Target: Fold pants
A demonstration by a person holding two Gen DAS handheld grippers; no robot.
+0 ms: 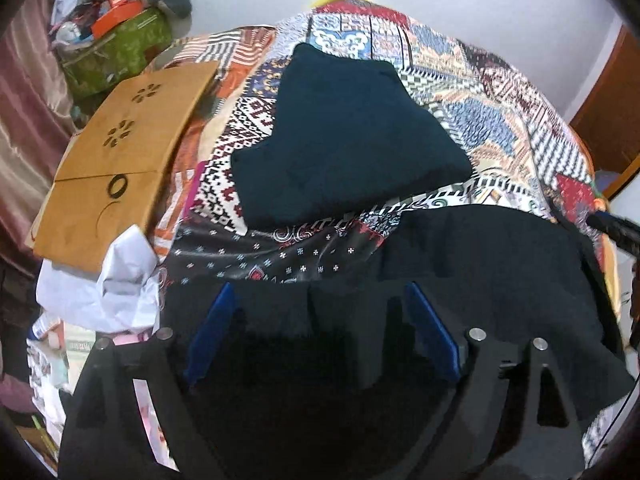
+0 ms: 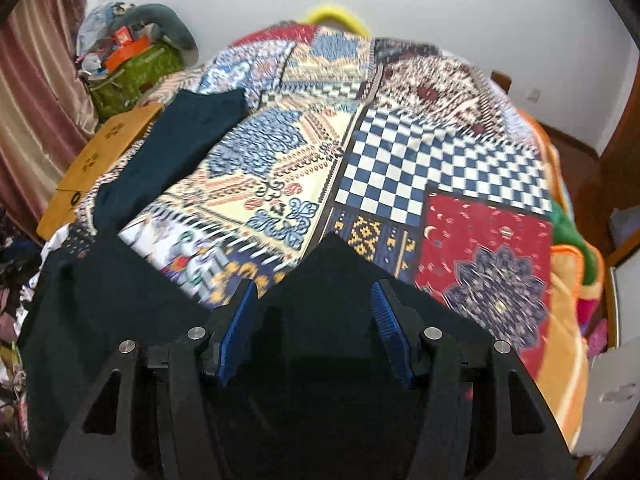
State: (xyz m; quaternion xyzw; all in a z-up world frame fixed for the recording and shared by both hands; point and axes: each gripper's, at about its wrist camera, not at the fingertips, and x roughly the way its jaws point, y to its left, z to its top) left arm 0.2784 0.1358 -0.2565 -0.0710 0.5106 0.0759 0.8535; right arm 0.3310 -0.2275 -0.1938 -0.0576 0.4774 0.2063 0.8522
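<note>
Black pants lie across the near edge of a patchwork bedspread. They also show in the right wrist view. My left gripper has its blue pads wide apart, with black pants fabric lying between them. My right gripper also stands open, with a peak of the black fabric between its pads. A folded dark teal garment lies farther back on the bed; it appears at the left in the right wrist view.
A wooden lap tray lies at the bed's left edge, with crumpled white bags near it. A green box piled with clutter stands at the back left by a pink curtain. A wooden door is at the right.
</note>
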